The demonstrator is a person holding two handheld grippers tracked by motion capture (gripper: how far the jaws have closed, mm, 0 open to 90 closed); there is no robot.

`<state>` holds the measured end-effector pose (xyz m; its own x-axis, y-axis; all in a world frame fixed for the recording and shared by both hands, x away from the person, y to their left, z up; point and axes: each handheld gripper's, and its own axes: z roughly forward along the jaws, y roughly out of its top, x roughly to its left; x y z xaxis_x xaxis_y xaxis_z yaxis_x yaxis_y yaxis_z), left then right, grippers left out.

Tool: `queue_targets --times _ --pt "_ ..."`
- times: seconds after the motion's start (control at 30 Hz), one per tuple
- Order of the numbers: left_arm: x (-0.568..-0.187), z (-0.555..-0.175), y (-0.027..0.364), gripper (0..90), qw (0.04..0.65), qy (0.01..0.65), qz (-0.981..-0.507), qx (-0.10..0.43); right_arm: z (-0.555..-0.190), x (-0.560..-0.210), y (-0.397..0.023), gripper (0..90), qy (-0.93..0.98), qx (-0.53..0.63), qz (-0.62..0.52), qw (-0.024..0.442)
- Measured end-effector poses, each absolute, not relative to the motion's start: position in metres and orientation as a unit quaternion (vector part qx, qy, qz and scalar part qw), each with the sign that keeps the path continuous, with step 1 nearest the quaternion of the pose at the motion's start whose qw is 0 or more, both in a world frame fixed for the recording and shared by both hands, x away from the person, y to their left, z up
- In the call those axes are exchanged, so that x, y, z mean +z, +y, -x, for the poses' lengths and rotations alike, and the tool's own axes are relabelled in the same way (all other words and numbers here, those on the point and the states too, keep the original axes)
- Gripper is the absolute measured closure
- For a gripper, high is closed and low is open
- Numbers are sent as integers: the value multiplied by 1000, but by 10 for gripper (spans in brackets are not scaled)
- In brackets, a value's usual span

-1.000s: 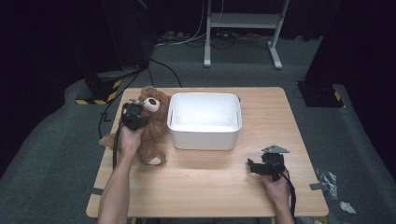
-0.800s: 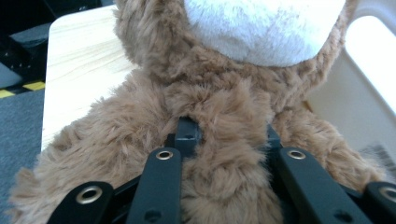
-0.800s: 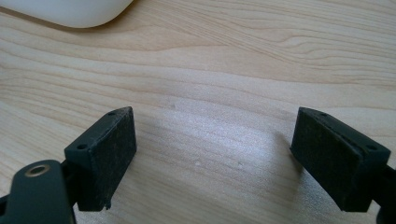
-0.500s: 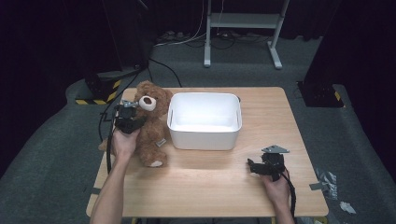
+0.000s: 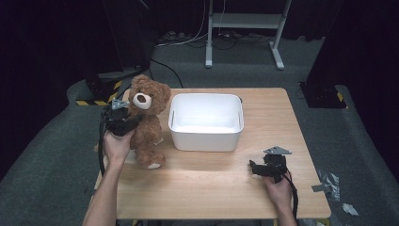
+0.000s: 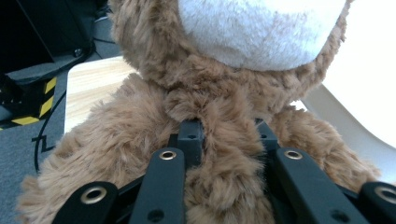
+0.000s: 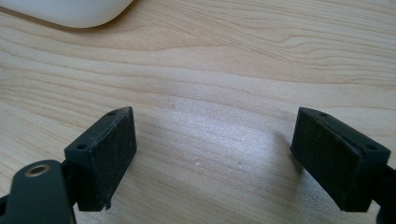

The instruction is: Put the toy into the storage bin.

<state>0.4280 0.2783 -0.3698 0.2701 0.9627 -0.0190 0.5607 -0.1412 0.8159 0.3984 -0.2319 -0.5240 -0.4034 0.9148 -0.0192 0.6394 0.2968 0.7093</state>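
Left gripper [image 5: 123,123] clenched on fluffy brown plush teddy bear [image 5: 146,117], upright, left of white plastic tub [image 5: 206,120] | right gripper [image 7: 215,158] released, near right | advice: keep squeeze firm, clear tub's rim before lowering.

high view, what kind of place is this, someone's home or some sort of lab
Most likely a lab or recording studio, not a home. A lone wooden table stands on grey carpet ringed by dark curtains, with cables trailing across the floor, a metal stand behind, and yellow-black hazard tape on dark equipment.
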Motion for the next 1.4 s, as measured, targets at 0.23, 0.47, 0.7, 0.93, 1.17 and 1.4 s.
queue_targets --times 0.23,0.47,0.7,0.93,1.17,1.4 --pt "-356 -416 281 734 400 532 -693 276 -398 -524 -232 137 775 317 -501 217" --pt "-338 -405 276 739 422 511 -695 280 -398 -524 -232 137 775 317 -501 217" --pt "-326 -402 272 740 437 499 -696 275 -398 -524 -232 136 775 317 -501 217" --pt "-321 -403 266 744 441 489 -702 272 -398 -524 -232 137 775 317 -501 217" --pt "-314 -402 262 745 449 480 -703 271 -398 -524 -232 137 775 317 -501 217" --pt "-307 -405 259 747 460 472 -703 269 -398 -524 -232 137 775 317 -501 217"
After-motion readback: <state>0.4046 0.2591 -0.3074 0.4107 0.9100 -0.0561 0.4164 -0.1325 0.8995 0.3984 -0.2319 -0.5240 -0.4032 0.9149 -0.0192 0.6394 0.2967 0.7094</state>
